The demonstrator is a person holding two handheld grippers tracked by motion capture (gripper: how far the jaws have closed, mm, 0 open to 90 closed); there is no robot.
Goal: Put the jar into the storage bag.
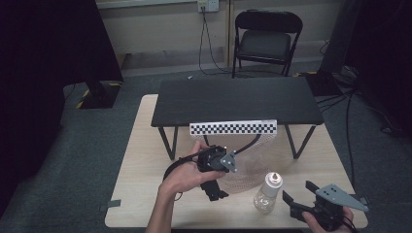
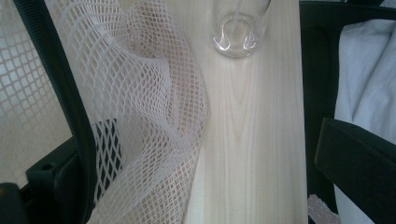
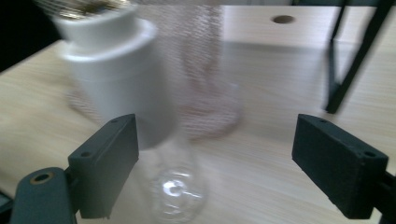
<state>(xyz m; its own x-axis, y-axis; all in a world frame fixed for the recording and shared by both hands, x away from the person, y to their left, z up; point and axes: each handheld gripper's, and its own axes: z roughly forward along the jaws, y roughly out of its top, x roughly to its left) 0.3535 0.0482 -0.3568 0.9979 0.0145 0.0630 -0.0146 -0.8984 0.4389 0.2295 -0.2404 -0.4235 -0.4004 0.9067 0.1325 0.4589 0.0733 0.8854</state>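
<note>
A light bulb (image 1: 268, 191) with a clear glass globe, white collar and metal screw cap rests on the wooden table (image 1: 145, 160) at the front right, cap uppermost. My right gripper (image 1: 299, 191) is open just to its right. In the right gripper view the blurred bulb (image 3: 126, 88) stands beside the left jaw of that gripper (image 3: 219, 135). A hand holds my left gripper (image 1: 216, 190) pointing down at a white mesh net (image 1: 252, 160). The mesh (image 2: 149, 116) bulges between the wide-apart jaws of the left gripper (image 2: 196, 154), and the bulb's glass (image 2: 238, 32) shows beyond.
A small black table (image 1: 238, 99) stands on the wooden one, with a checkerboard strip (image 1: 233, 127) on its front edge. The net hangs below it. A black folding chair (image 1: 267, 39) stands behind. Pale cloth (image 2: 364, 70) lies off the table's edge.
</note>
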